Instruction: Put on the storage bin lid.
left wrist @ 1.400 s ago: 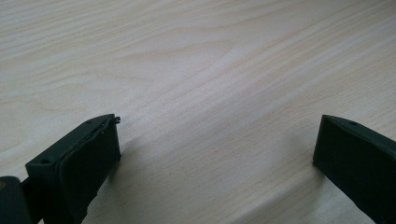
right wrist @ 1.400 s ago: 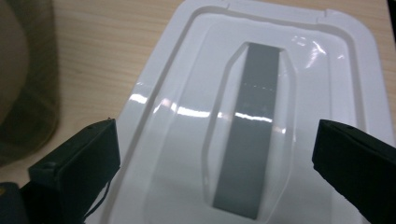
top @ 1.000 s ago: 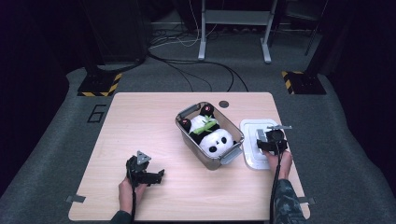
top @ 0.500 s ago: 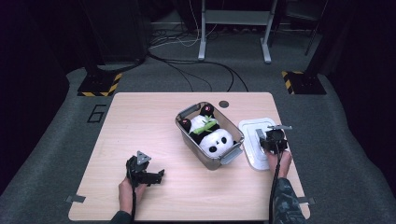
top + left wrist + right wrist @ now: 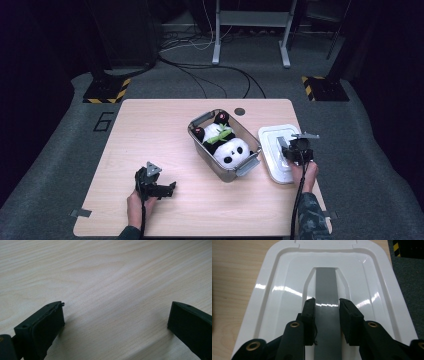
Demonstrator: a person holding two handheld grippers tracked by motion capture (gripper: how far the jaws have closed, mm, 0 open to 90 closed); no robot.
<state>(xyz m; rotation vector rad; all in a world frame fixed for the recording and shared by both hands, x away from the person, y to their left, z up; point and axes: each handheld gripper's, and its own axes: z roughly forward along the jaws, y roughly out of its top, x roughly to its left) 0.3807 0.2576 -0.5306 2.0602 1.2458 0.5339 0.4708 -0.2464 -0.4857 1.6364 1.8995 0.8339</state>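
Lid (image 5: 278, 151) is lying flat at the table's (image 5: 150, 135) right edge, beside the bin (image 5: 200, 137) | your right gripper (image 5: 327, 305) is clamping the lid's grey handle (image 5: 326, 287), jaws having just closed | your left gripper (image 5: 116, 320) is hovering open over bare wood.

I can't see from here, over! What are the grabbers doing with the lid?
Right gripper shut on the white lid's grey handle, jaws just closed. Left gripper open over bare table. Panda toy in open bin beside lid. Nothing blocking.
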